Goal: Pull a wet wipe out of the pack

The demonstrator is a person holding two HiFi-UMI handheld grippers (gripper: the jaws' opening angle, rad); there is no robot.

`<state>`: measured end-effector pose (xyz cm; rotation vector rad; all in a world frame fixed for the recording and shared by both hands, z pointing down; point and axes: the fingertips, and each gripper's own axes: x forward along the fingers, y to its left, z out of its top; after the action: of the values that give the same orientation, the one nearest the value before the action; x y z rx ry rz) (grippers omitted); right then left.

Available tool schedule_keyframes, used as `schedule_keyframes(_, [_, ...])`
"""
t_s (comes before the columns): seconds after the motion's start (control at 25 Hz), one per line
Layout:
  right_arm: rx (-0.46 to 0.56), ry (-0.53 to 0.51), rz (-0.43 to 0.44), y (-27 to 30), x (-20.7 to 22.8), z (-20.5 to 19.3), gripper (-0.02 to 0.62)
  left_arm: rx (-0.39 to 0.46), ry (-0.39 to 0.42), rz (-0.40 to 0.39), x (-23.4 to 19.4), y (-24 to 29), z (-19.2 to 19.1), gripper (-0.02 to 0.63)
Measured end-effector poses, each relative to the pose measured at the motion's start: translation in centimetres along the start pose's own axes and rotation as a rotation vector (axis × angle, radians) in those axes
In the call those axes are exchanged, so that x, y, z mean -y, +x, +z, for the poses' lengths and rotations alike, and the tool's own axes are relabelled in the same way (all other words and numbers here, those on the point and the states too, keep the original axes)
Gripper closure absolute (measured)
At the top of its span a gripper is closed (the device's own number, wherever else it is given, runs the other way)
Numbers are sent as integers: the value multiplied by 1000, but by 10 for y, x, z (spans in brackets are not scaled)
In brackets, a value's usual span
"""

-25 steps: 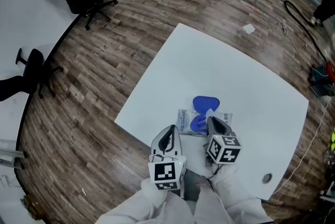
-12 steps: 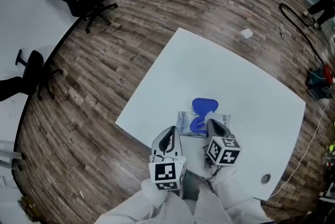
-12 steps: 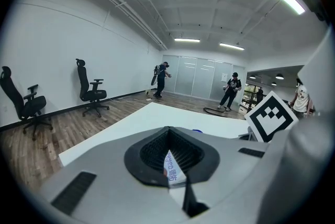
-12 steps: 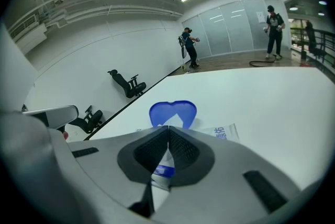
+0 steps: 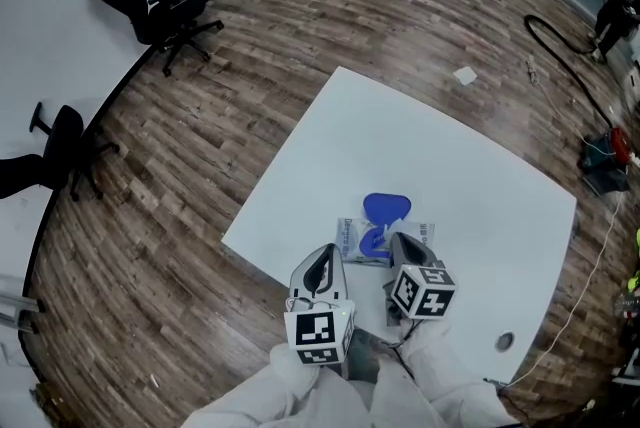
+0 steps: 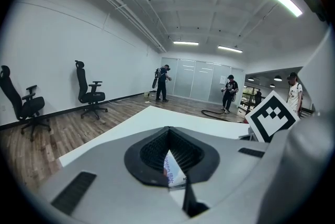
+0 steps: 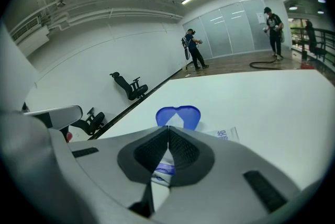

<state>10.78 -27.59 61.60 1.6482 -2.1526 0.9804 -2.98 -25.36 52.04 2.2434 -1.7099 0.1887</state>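
The pack point(image 5: 352, 238) lies flat near the front edge of the white bench point(image 5: 400, 136). Its blue lid point(image 5: 386, 208) is flipped back and stands clear of the opening, so the sheet inside can be reached. The right hand-held gripper point(image 5: 398, 241) slants down over that opening with its jaws pressed together, and what looks like a white tip of wipe point(image 7: 174, 120) is pinched between them, ready to be drawn upward. The left hand-held gripper point(image 5: 322, 252) has its jaws together too and sits just beside the pack's near left end, probably to steady it. Whether it nips the wrapper or only rests against it is unclear.
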Motion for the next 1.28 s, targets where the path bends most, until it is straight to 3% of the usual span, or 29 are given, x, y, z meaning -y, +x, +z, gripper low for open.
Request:
schedule_keyframes(0.88, [34,-22,4,-23,-18,6,581,50,-13,-14,2,-20,12,609])
schedule_keyframes(1.28, [92,-44,6,-37,-22,29,581,86,9,-27,9,-24,24,609])
